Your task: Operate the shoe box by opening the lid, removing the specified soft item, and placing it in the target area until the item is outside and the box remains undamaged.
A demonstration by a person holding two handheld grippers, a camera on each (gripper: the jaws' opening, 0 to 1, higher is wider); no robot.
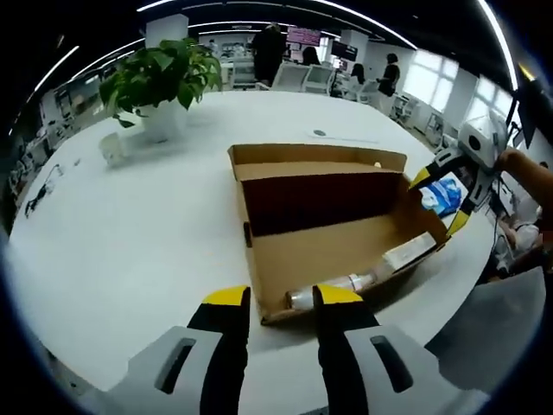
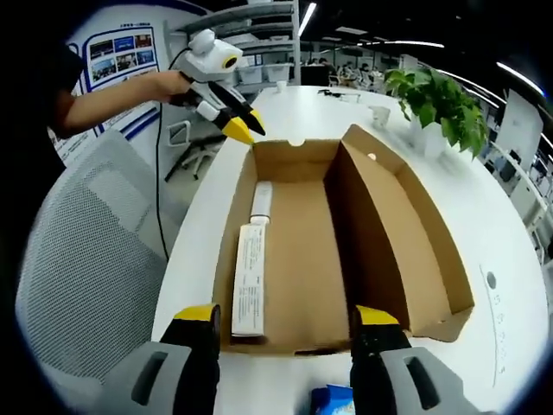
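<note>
The right tool (image 2: 285,324) stood with its jaws apart at the near short end of the shoe box (image 2: 294,259), whose lid (image 2: 402,233) already lay open on the white desk (image 2: 510,251). A blue packet (image 2: 333,399) lay just before that tool, outside the box. Inside, along the box's left wall, lay a long flat carton (image 2: 250,281) and beyond it a small bottle (image 2: 262,201). Which counted as the soft item, I could not tell. A clean lift probably meant reaching straight down, clear of the cardboard walls. At the far end the left tool (image 2: 246,128) hovered, jaws likewise apart, just above the rim.
</note>
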